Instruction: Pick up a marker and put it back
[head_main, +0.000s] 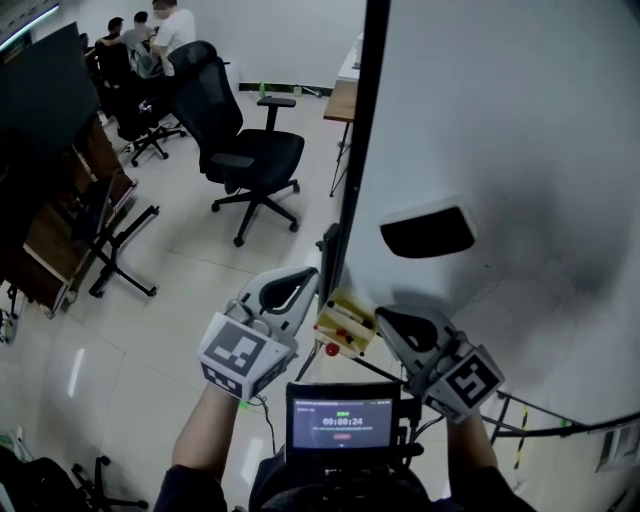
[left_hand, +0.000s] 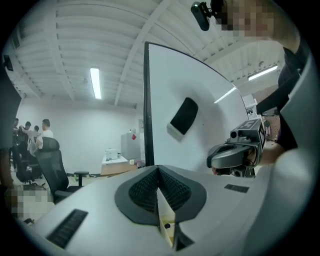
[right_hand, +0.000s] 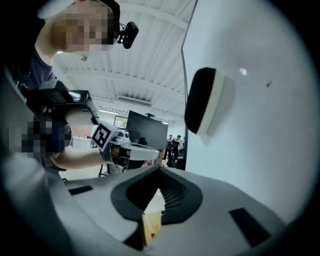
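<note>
"Whiteboard (head_main: 520, 120) on the right, office floor on the left. Head view first: where's the marker?"

"In the small yellow tray (head_main: 347, 322) at the board's bottom edge. I take the red bits in it for the marker (head_main: 343, 335). The tray sits between the left gripper (head_main: 308, 278) and the right gripper (head_main: 385, 318), just below both tips, and neither touches it. I can't make out the marker's long axis."

"Left gripper view?"

"Jaws pressed together at the tips, with nothing between them. The tray (left_hand: 167, 227) shows below, through the gap under the pads."

"Right gripper view?"

"Same there — tips meeting and empty, with the yellow tray (right_hand: 151, 224) and a red speck underneath."

"Which hand goes?"

"Both look about equally near. Whichever goes has to spread its jaws and dip — the marker lies below the fingers, not ahead of them."
</note>
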